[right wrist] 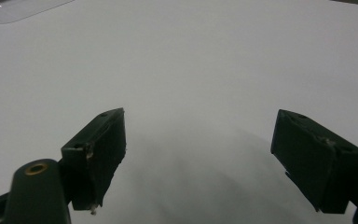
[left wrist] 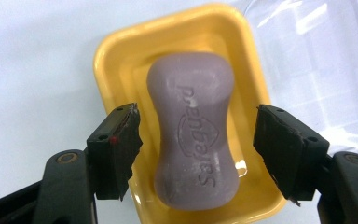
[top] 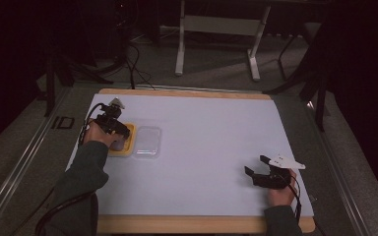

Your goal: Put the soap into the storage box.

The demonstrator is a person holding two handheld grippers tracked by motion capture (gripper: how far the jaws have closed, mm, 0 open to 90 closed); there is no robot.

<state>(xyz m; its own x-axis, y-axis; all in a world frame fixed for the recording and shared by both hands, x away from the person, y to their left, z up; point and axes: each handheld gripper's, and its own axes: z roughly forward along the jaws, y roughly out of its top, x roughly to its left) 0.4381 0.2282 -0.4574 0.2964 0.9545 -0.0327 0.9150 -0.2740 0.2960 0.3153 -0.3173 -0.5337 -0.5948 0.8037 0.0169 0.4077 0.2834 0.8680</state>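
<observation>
1. Soap bar [left wrist: 193,135], purple and waisted, lies in the yellow dish [left wrist: 116,65] at nine o'clock on the white table [top: 211,132]; a clear lid [top: 146,141] sits just beside the dish at its three o'clock
2. Left gripper [left wrist: 196,144] straddles the bar, jaws wide apart, holding nothing
3. Likely step: grasping; close evenly on the narrow waist, squeezing gently because soap slips
4. Right gripper [right wrist: 205,158] hovers at five o'clock, spread wide and empty

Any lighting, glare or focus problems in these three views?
High view: dim, room beyond the table nearly black. Left gripper view: bright and sharp, glare streaks on the clear lid. Right gripper view: soft shadow on the white surface below the open hand-held gripper.
</observation>
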